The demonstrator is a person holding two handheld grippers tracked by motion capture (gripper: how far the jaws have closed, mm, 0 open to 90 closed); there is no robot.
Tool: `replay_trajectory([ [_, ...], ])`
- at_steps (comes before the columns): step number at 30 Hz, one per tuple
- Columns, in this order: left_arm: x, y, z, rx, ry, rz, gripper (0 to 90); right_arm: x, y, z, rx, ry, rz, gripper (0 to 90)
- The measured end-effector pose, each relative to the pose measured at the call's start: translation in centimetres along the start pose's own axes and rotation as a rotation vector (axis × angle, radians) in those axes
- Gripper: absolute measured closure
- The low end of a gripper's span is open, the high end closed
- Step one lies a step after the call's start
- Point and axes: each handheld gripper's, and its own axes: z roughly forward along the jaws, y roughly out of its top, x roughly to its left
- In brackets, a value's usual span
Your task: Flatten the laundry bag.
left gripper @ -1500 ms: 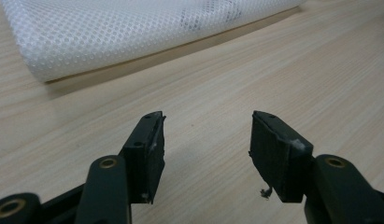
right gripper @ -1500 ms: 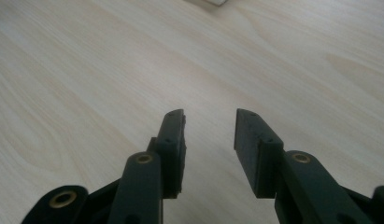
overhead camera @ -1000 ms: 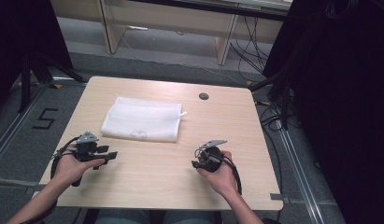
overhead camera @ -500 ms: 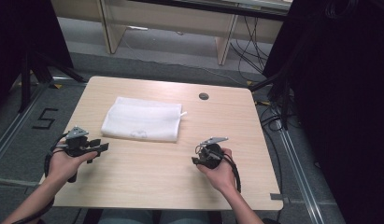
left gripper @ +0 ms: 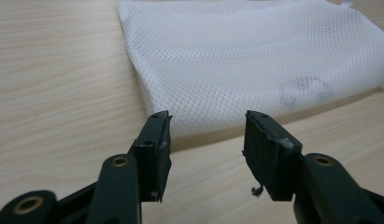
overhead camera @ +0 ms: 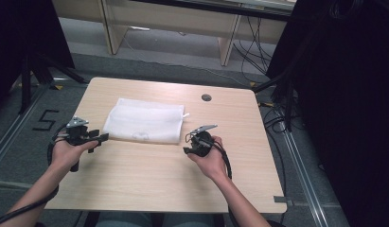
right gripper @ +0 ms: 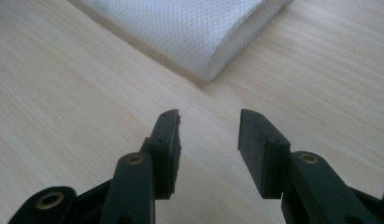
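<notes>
On the wooden table point(overhead camera: 149, 179), the mesh bag point(overhead camera: 145, 121) lies between both gaping, empty claws point(overhead camera: 98, 138) point(overhead camera: 188, 144).

Parted tongs point(left gripper: 206, 140) face the white mesh bag's point(left gripper: 255, 60) near corner.

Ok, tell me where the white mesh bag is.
In the high view the white mesh bag lies flat on the table, between the left tongs and right tongs.

Mesh bag point(right gripper: 199, 32) cropped at top edge
</notes>
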Motion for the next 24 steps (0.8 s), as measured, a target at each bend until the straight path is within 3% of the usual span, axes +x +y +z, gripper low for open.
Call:
replay_trajectory([
  [4,0.4,0.4,0.7,0.003,-0.003,-0.007,45.8,-0.1,0.7,0.7,0.000,0.003,0.018,57.4],
  [7,0.5,0.9,1.8,0.017,-0.041,-0.011,43.0,-0.2,1.6,1.7,0.004,0.007,0.034,53.0],
  [9,0.5,1.1,2.4,0.027,-0.059,-0.020,40.1,-0.3,1.9,2.5,0.015,0.020,0.019,52.1],
  [10,0.7,1.2,2.5,0.056,-0.060,0.010,38.8,-0.2,2.1,2.6,0.050,0.021,0.031,51.9],
  [12,0.5,1.2,2.8,0.039,-0.059,-0.013,38.1,-0.3,2.2,3.0,0.048,0.022,0.019,51.7],
  [13,0.6,1.2,2.9,0.061,-0.057,0.007,37.5,-0.2,2.4,3.2,0.049,0.017,0.023,51.4],
  [19,0.8,1.3,3.6,0.070,-0.045,0.019,35.5,0.1,3.6,4.5,0.051,0.008,0.025,51.1],
  [24,0.8,1.2,3.9,0.043,-0.047,-0.024,35.7,0.3,4.1,5.0,0.050,0.012,0.010,53.7],
])
